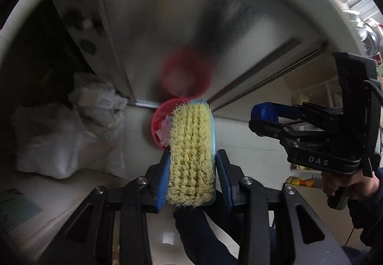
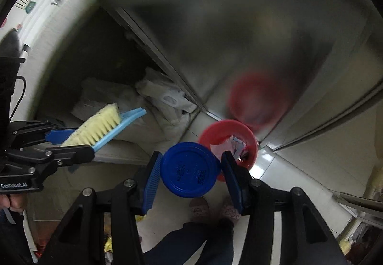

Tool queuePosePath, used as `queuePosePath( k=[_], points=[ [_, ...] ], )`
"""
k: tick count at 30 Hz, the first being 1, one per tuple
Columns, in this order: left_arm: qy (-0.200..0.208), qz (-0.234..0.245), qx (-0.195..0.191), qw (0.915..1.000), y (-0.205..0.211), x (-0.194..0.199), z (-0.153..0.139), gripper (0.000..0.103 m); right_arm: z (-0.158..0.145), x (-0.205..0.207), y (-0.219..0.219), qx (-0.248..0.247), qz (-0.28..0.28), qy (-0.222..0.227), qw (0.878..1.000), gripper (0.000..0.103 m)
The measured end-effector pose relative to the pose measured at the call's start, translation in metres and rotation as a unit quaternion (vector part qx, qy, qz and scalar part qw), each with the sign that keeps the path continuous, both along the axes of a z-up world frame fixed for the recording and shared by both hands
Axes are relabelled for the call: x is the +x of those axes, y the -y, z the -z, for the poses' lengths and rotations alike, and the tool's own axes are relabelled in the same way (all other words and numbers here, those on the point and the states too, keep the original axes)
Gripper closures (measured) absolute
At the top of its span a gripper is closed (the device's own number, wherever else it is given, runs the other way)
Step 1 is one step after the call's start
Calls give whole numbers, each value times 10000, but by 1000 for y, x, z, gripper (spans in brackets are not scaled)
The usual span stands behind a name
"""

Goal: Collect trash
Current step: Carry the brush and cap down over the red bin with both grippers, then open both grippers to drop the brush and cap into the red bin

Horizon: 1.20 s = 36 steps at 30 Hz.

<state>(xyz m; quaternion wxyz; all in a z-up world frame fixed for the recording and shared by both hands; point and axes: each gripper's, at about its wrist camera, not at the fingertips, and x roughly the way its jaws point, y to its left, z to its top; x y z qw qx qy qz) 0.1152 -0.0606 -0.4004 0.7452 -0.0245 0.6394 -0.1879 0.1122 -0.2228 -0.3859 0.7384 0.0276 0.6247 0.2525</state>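
The red bin (image 2: pixel 228 143) stands on the tiled floor (image 2: pixel 284 164), against the foot of a brushed-steel cabinet (image 2: pixel 239 25) whose door mirrors it as a red blur. Paper scraps (image 2: pixel 235 145) lie inside the bin. In my right wrist view the bin sits at 1 o'clock from my right jaws; in my left wrist view the bin (image 1: pixel 159 121) sits at 11 o'clock from my left jaws, partly hidden behind the brush.

My right gripper (image 2: pixel 189 170) is clamped on a blue lid (image 2: pixel 190 169). Its two blue pads press the lid's rim on either side, flat face toward the camera. The lid overlaps the bin's near-left rim in this view; whether it is above the opening I cannot tell.

My left gripper (image 1: pixel 191 164) is clamped on a brush (image 1: pixel 191 152) with yellow bristles and a light-blue back. The pads grip its long sides; the bristles face the camera. From the right wrist view the brush (image 2: pixel 100 128) is at 9 o'clock, well apart from the bin.

White bags (image 1: pixel 69 135) are heaped at 9 o'clock of the bin, beside the cabinet's left edge. My feet in slippers (image 2: pixel 215 210) stand at 6 o'clock, below the lid. My right hand (image 1: pixel 344 186) holds the gripper handle at 3 o'clock in the left wrist view.
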Motion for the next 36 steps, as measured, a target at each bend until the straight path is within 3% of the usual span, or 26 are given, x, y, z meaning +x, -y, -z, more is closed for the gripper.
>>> queuePosePath(
  k=[11,21,26,36],
  points=[
    [-276,-60,1,9996,22,18,164,69,145,6,5,-133,-2,-157,9998,55],
    [-574,-253,-175,9979,29,33,288,70,241,13,0,-173,-179,-233,9994,55],
    [-642,-296,-111,9974,32,38,325,73,267,12,-1,-186,-210,-269,9992,55],
    [-689,-304,-107,9971,31,41,337,73,288,14,-6,-241,-243,-353,9988,55]
  ],
)
